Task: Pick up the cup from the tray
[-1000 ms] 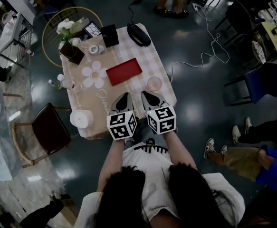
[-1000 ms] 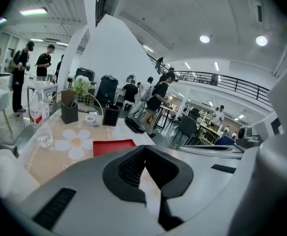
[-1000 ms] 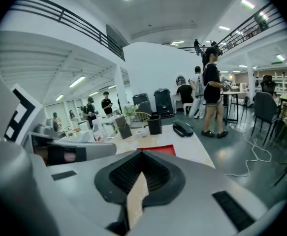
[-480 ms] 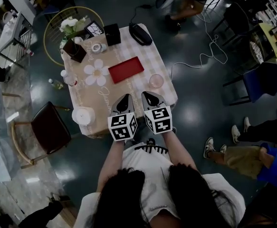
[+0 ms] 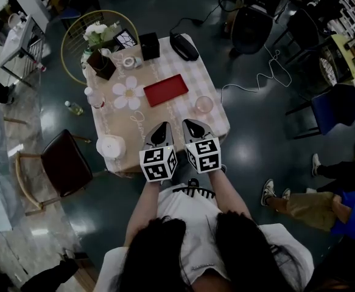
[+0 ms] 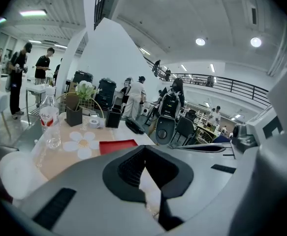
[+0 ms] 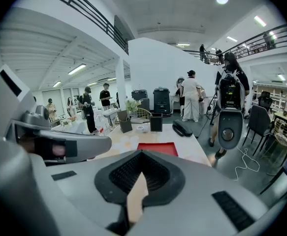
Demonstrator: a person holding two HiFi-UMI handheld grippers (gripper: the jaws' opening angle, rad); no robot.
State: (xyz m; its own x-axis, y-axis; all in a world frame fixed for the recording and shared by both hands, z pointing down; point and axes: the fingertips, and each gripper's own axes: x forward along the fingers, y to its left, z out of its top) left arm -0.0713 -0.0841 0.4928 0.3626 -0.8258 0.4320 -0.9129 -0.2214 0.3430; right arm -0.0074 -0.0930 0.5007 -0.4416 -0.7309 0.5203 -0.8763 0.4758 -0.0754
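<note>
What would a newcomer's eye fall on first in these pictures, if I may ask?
The red tray lies bare in the middle of the table, with a pinkish cup standing beside it on the right gripper's side, not on it. At the table's near edge the left gripper and the right gripper sit side by side, both shut and empty, pointing toward the tray.
</note>
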